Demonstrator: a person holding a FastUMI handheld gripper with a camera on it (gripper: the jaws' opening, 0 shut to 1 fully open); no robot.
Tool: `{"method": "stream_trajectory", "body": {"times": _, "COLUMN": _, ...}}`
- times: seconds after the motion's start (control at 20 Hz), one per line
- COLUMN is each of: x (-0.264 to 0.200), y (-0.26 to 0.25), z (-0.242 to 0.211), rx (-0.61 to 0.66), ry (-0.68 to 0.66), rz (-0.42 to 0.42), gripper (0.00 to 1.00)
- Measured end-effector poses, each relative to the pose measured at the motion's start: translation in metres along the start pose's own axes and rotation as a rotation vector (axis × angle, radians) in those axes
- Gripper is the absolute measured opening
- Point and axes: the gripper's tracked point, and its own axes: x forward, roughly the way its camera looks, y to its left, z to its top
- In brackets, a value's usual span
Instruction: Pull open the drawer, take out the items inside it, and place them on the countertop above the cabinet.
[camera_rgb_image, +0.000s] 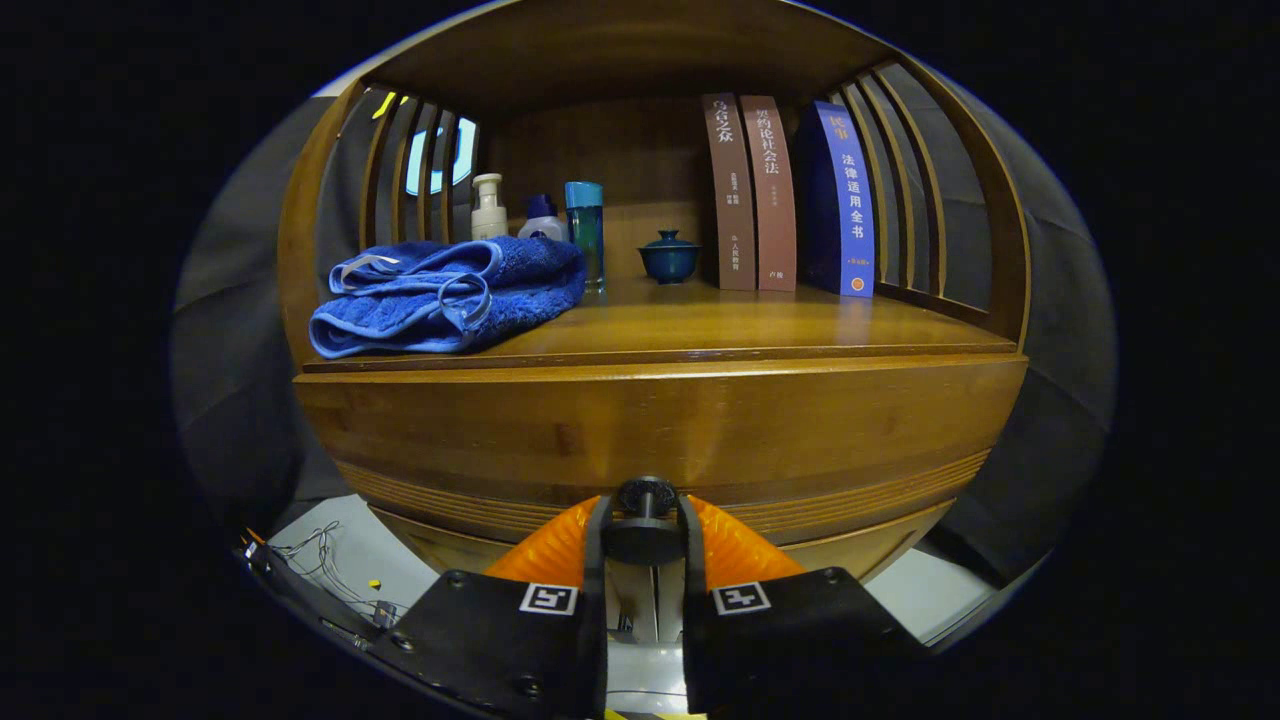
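While your gripper (645, 530) is pinching the drawer knob (645, 497) between narrowed fingers, you are gripping something rigid, small, possibly slippery; the drawer (660, 440) likely pulls heavy.

The cabinet (660, 420) is glossy, varnished wood, its countertop (760, 325) smooth and reflective. At the countertop's left edge lies a towel (450, 295) of rough terry cloth (hemmed). The drawer knob (645, 497) looks like dark matt metal, perhaps plastic.
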Motion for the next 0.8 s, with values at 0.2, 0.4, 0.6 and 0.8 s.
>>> {"method": "stream_trajectory", "body": {"times": 0.2, "x": -0.016, "y": 0.002, "z": -0.007, "rx": -0.012, "ry": 0.025, "rz": -0.004, "gripper": 0.34}}
{"method": "stream_trajectory", "body": {"times": 0.4, "x": -0.051, "y": 0.004, "z": -0.02, "rx": -0.023, "ry": 0.043, "rz": 0.0, "gripper": 0.34}}
{"method": "stream_trajectory", "body": {"times": 0.6, "x": -0.09, "y": 0.004, "z": -0.034, "rx": -0.026, "ry": 0.057, "rz": 0.003, "gripper": 0.34}}
{"method": "stream_trajectory", "body": {"times": 0.8, "x": -0.122, "y": 0.004, "z": -0.046, "rx": -0.03, "ry": 0.068, "rz": 0.011, "gripper": 0.34}}
